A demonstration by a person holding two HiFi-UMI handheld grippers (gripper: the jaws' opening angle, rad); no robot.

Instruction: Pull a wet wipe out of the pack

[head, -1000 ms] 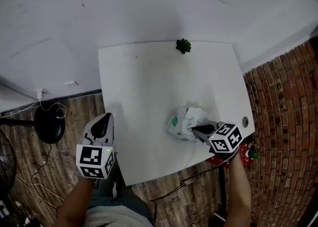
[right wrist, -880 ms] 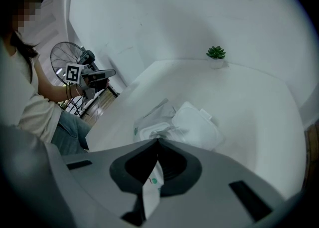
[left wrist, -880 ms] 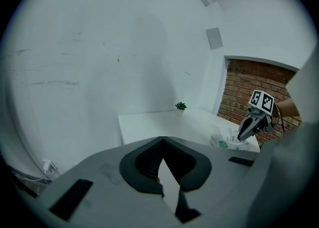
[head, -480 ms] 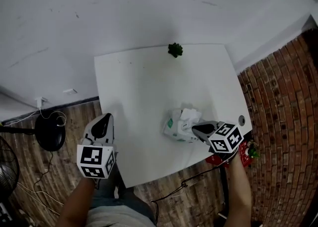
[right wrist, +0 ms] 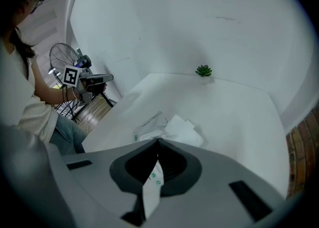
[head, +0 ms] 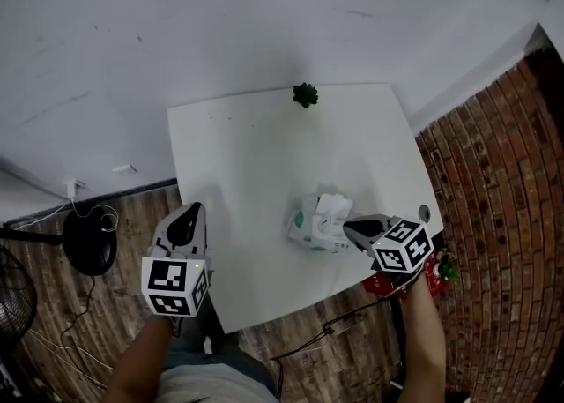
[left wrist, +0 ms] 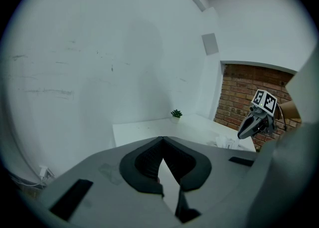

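Observation:
The wet wipe pack (head: 310, 227) lies near the front right of the white table (head: 247, 154), white with green marks. A crumpled white wipe (head: 333, 208) sticks up from its top. My right gripper (head: 346, 226) is at the pack's right end, shut on a white, green-dotted strip of the pack (right wrist: 152, 184). In the right gripper view the pack (right wrist: 148, 127) and the wipe (right wrist: 182, 130) lie just beyond the jaws of the right gripper (right wrist: 157, 142). My left gripper (head: 189, 211) hangs off the table's left front edge, shut with nothing in it, its jaws closed to a point in the left gripper view (left wrist: 162, 138).
A small green potted plant (head: 305, 94) stands at the table's far edge. A round cable hole (head: 424, 212) is at the table's right corner. Below are wooden floor, a fan base (head: 88, 238) at the left, and a brick wall (head: 502, 181) at the right.
The head view has shifted a little, so the table sits lower and further left in the picture. Both grippers and the pack stay about where they were on the table.

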